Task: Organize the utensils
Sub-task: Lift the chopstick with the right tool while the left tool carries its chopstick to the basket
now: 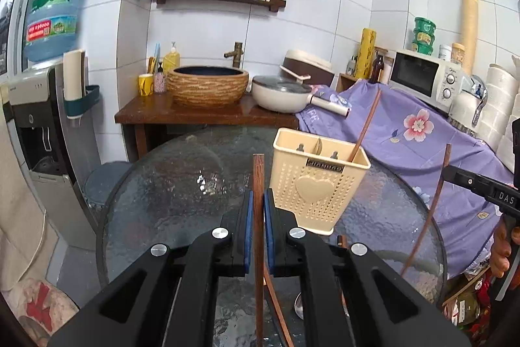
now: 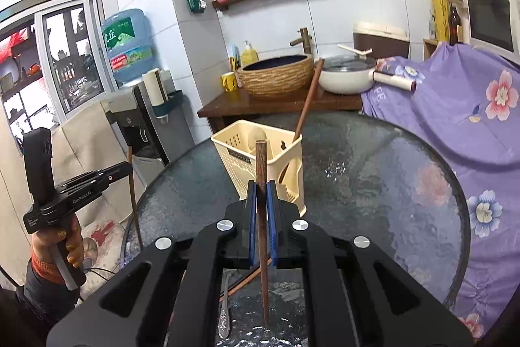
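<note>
A cream plastic utensil holder (image 1: pixel 317 181) stands on the round glass table (image 1: pixel 169 184), with one brown chopstick (image 1: pixel 365 126) leaning in its right compartment. My left gripper (image 1: pixel 259 200) is shut on an upright brown chopstick (image 1: pixel 258 236), just left of the holder. My right gripper (image 2: pixel 261 191) is shut on another upright chopstick (image 2: pixel 261 217), just before the holder (image 2: pixel 260 165). The right gripper also shows at the right edge of the left wrist view (image 1: pixel 445 166), and the left gripper at the left of the right wrist view (image 2: pixel 130 166). A loose chopstick (image 2: pixel 247 280) and a metal spoon (image 2: pixel 224 311) lie on the glass below the grippers.
A wooden washstand with a woven basin (image 1: pixel 208 85) and a white pan (image 1: pixel 279 93) stands behind the table. A purple flowered cloth (image 1: pixel 406 135) covers the counter at right, with a microwave (image 1: pixel 422 77). A water dispenser (image 1: pixel 32 119) is at left.
</note>
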Demonstrator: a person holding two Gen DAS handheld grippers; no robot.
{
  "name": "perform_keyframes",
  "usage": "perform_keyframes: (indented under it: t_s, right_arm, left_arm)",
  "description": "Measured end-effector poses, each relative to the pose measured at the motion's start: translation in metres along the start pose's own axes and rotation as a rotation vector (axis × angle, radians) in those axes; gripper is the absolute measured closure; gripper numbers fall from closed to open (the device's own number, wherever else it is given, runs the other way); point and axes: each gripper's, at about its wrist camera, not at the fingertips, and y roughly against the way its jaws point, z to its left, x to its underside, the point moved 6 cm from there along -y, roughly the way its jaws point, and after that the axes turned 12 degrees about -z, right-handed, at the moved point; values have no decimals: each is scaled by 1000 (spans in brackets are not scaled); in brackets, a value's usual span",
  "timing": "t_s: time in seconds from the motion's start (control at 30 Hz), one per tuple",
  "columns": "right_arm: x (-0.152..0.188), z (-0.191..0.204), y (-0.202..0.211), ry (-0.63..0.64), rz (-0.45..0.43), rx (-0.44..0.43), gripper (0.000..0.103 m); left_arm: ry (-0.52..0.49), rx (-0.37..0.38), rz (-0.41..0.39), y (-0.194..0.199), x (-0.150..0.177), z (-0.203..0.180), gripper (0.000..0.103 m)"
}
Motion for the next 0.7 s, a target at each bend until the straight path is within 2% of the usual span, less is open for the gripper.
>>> perform_keyframes:
  t_s: [0.43,0.7]
  right_arm:
    - [-18,18,5,46,-13,-8,96]
    - [-40,33,-2,68,-6,-36,96]
  left_arm:
    - [-31,-14,-33,5,-19,-4,96]
    - [-3,8,-29,-2,-42,-2,96]
